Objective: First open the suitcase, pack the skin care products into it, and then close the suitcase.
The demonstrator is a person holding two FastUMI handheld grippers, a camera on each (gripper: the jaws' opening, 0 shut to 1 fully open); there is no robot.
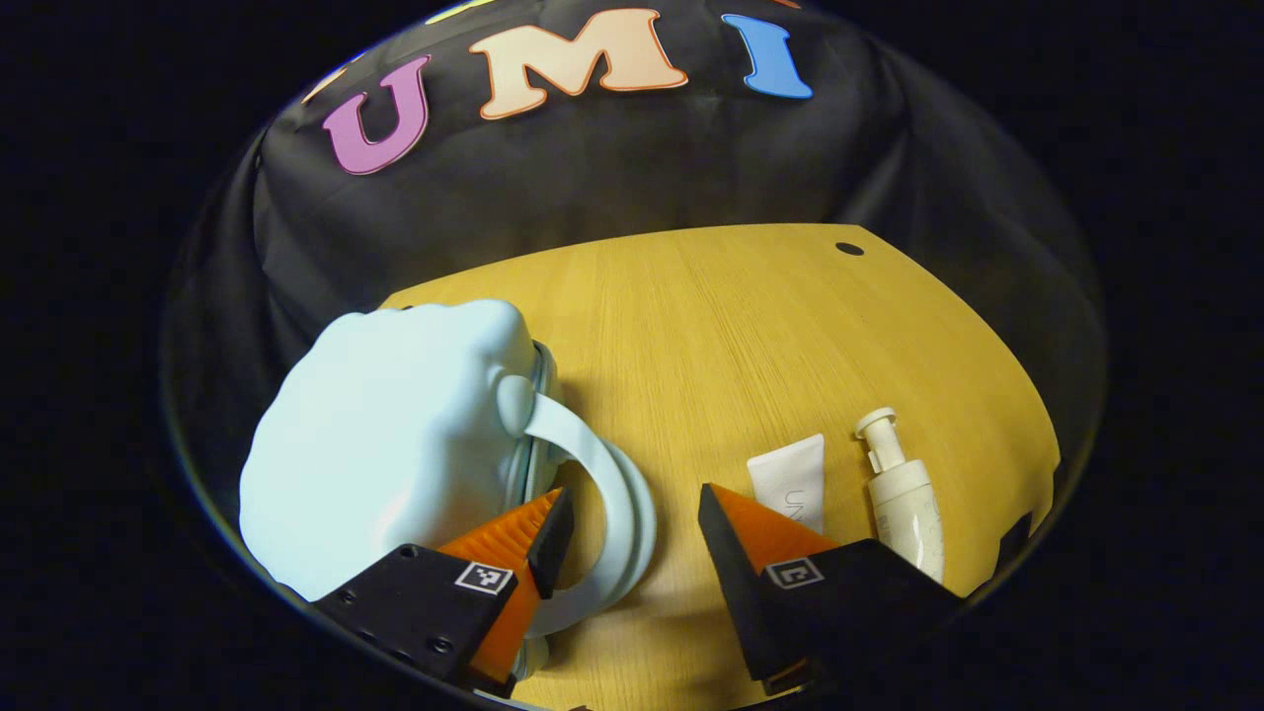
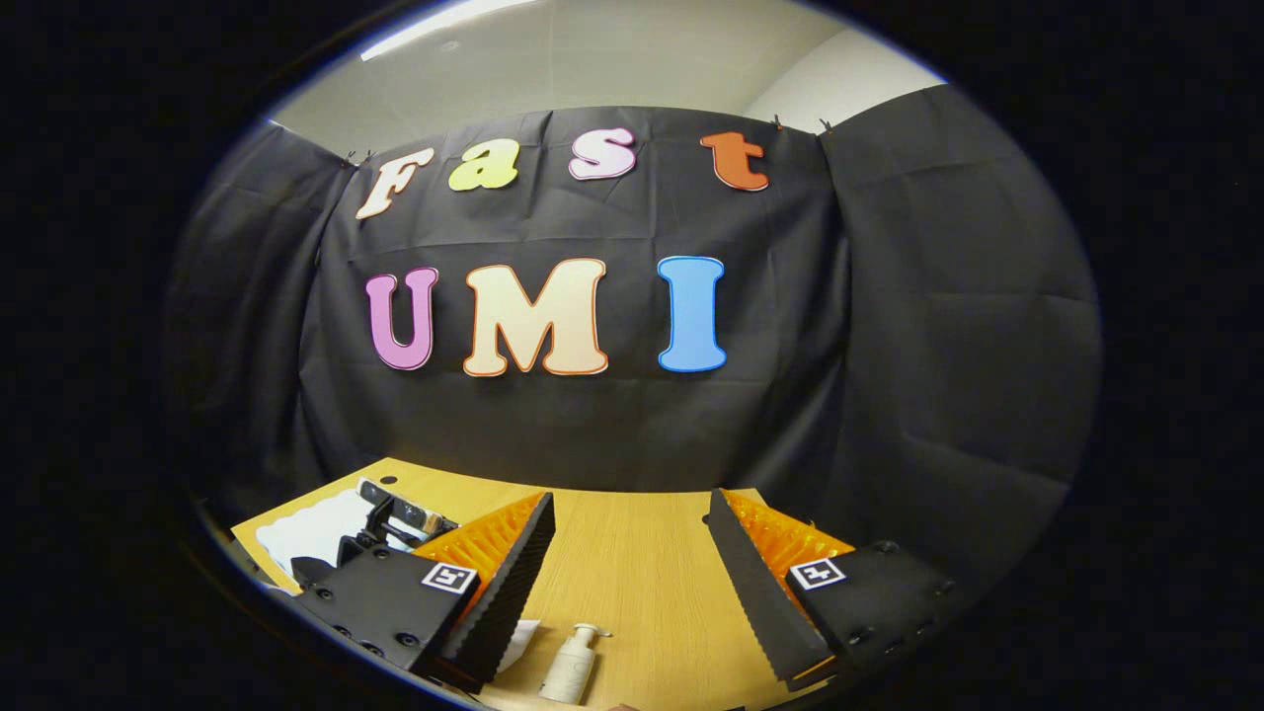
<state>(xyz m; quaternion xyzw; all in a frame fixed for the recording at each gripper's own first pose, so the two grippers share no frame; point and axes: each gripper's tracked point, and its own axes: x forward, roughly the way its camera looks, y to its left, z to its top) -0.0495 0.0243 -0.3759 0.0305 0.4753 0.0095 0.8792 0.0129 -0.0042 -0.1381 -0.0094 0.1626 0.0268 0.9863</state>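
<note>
In the left gripper view, the pale blue suitcase (image 1: 395, 434) lies closed at the left of the wooden bench (image 1: 731, 326), its curved handle (image 1: 612, 504) pointing toward the middle. The left hand-held gripper (image 1: 632, 523) is spread wide and holds nothing; one finger is just beside the handle. To the right lie a white tube (image 1: 790, 479) and a pump bottle (image 1: 904, 499), near each other. In the right gripper view, the right hand-held gripper (image 2: 632, 553) is also wide and empty, above the bench, with the pump bottle below between its fingers.

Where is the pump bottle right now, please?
In the left gripper view the pump bottle lies on the table, right of the tube, beyond the open left claw.
</note>
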